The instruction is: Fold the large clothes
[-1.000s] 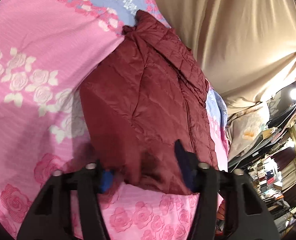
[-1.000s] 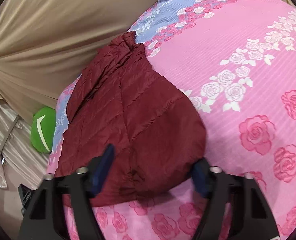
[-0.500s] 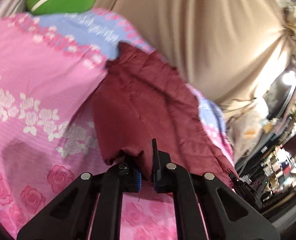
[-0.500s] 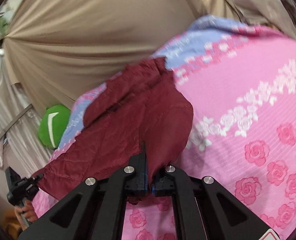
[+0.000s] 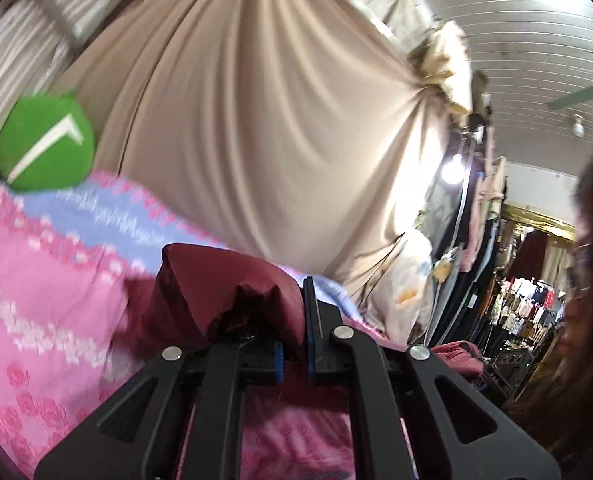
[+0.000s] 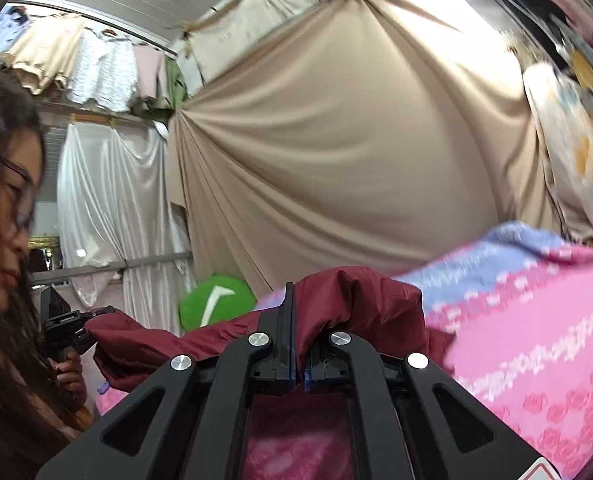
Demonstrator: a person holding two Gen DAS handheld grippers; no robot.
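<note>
Maroon quilted padded jacket (image 5: pixel 232 284) hangs bunched between 2 claws above the pink rose-print bed cover (image 5: pixel 36 300). Left claw (image 5: pixel 294 354) and right claw (image 6: pixel 299 364) each pinch a thin hem fold; slick fabric could slip free, collapsing the fold.

You have no readable text, brand or number in either view; the green cushion (image 5: pixel 45 142) at left carries only a white chevron mark (no lettering).
</note>
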